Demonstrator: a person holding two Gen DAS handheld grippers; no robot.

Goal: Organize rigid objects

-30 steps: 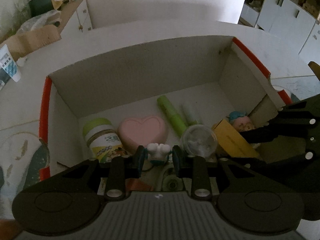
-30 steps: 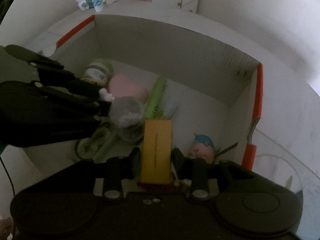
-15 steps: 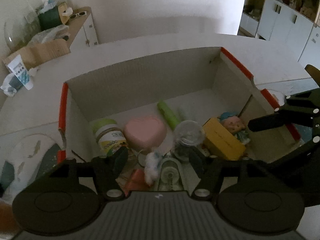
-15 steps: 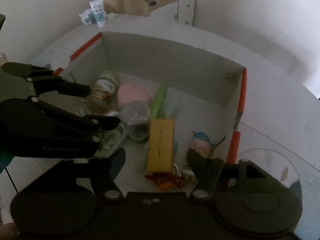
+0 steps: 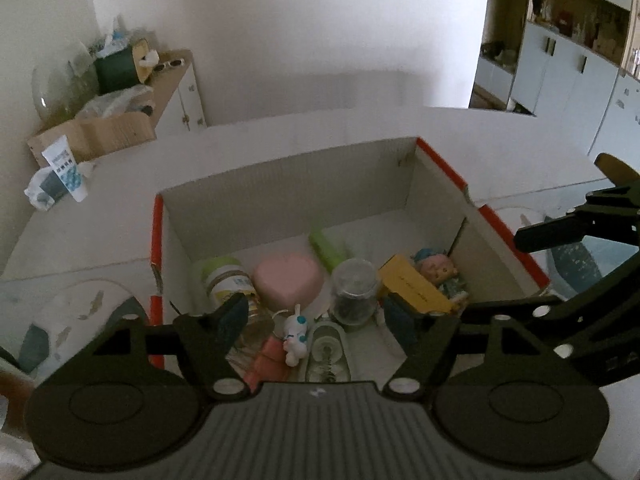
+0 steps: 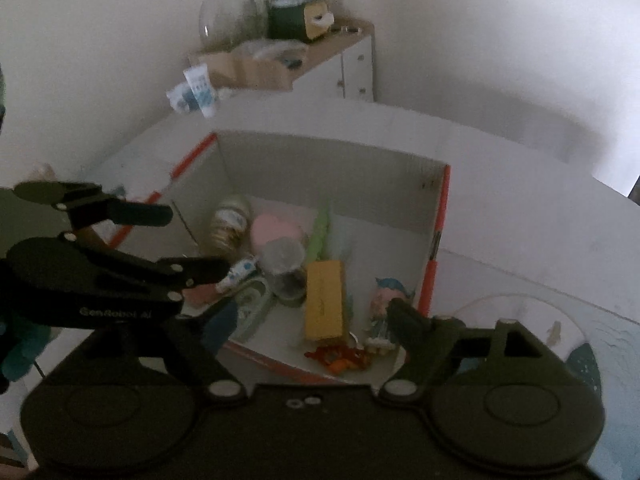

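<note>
1. Above the near edge of the box, we see our left tongs (image 5: 318, 316) spread wide with nothing between them; the right tongs (image 6: 310, 318) are spread just as wide and hold nothing either.
2. In the left wrist view, a small white toy dog (image 5: 295, 334) lies just past the left tongs, at 12 o'clock, on the box floor.
3. Around the dog we find a clear cup (image 5: 354, 290) at 1 o'clock, a pink heart-shaped case (image 5: 289, 284) at 12 and a green-lidded jar (image 5: 228, 282) at 11.
4. In the right wrist view, a yellow box (image 6: 324, 304) lies straight ahead of the right tongs, with a small doll (image 6: 386, 306) beside it at 1 o'clock.
5. All of these sit inside the white cardboard box (image 5: 288, 176) with orange-red edges, which rests on the white table (image 5: 100, 224).
</note>
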